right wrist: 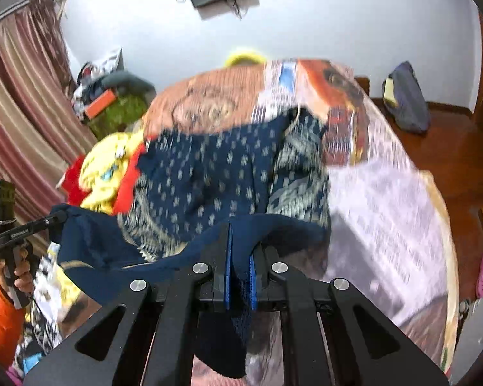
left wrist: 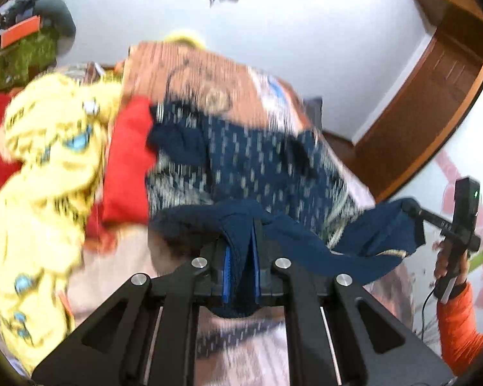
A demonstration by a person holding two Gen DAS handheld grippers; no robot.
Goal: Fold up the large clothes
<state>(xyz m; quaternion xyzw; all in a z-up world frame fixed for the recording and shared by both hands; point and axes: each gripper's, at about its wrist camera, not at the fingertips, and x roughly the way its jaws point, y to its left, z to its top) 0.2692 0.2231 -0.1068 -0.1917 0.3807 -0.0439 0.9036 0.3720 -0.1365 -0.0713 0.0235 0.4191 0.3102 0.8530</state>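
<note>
At lower centre of each wrist view, the left gripper and right gripper each pinch the navy patterned garment's edge, fingers closed on cloth.

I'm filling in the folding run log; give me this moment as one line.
stage: lifting garment | left gripper: shut on blue garment | right gripper: shut on blue garment | bed: underneath

Obscured: motion blur, cloth over pads

Navy patterned garment and bed cover smeared by blur; print unreadable. Cloth hides left gripper pad faces. Yellow garment cut by frame edge.
</note>
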